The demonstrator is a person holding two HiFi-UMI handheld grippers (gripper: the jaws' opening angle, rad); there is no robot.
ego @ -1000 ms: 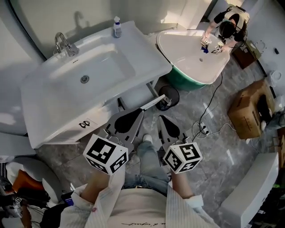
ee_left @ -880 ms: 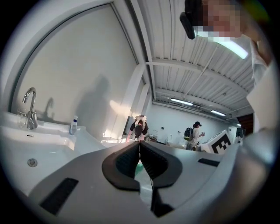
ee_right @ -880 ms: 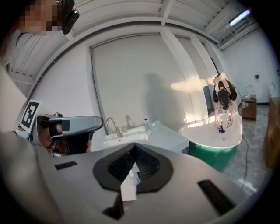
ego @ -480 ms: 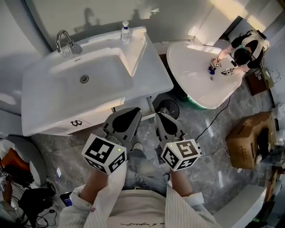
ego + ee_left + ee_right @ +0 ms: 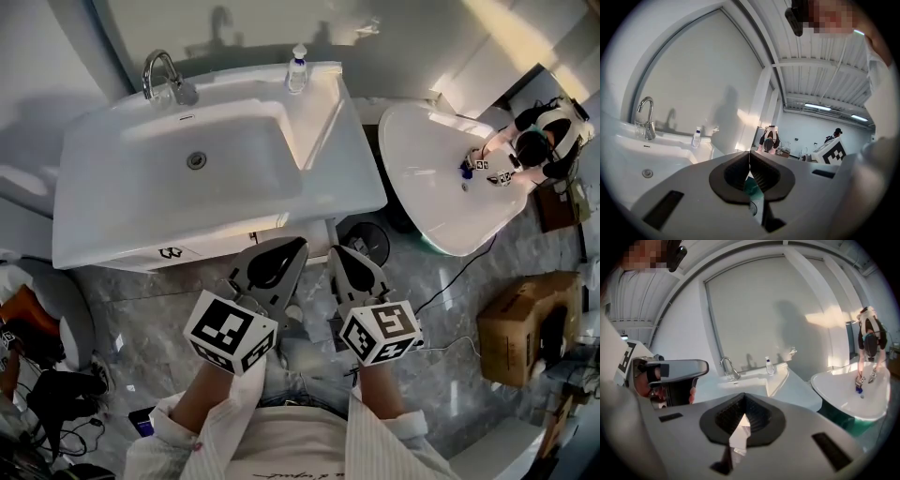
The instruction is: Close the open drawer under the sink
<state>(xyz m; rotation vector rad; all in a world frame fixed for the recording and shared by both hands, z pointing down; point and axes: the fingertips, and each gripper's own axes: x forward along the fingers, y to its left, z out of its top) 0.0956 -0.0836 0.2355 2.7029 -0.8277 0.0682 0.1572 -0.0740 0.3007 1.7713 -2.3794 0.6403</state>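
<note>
Left gripper (image 5: 749, 158): jaws pressed together tip to tip, nothing between them, only a sliver of teal visible through the hollow of the pads. Right gripper (image 5: 743, 404): jaws likewise closed and empty.

From the head view, left gripper (image 5: 292, 251) and right gripper (image 5: 339, 258) side by side, tips aimed at the front of the sink (image 5: 103, 206) and apart from it. Just beyond those tips, a narrow white strip of the drawer (image 5: 298, 231) under the sink's front rim; impossible to tell from above how far out. Out of sight in both gripper views.

Only in the left gripper view: a ribbed ceiling (image 5: 820, 51) with strip lights, plus the right gripper's marker cube (image 5: 832, 152). Only in the right gripper view: the left gripper from the side, with fingers (image 5: 690, 397) round its grip. Common to all three views: the faucet (image 5: 161, 77), the soap bottle (image 5: 297, 67) at the sink's back corner, and a second basin (image 5: 441, 202) with another person (image 5: 544, 145) bent over it.

On the sink's front rim, a sticker (image 5: 171, 251) with a black mark, too small to read. Black-and-white square patterns on both cubes. A line of script on the shirt hem, not legible.

Below, a grey marbled floor (image 5: 169, 319), seen only from the head view. On it, a cardboard box (image 5: 516, 328) to the right and a white cable (image 5: 459, 272) trailing from under the second basin. Pale walls with a curved arch behind the sink.
</note>
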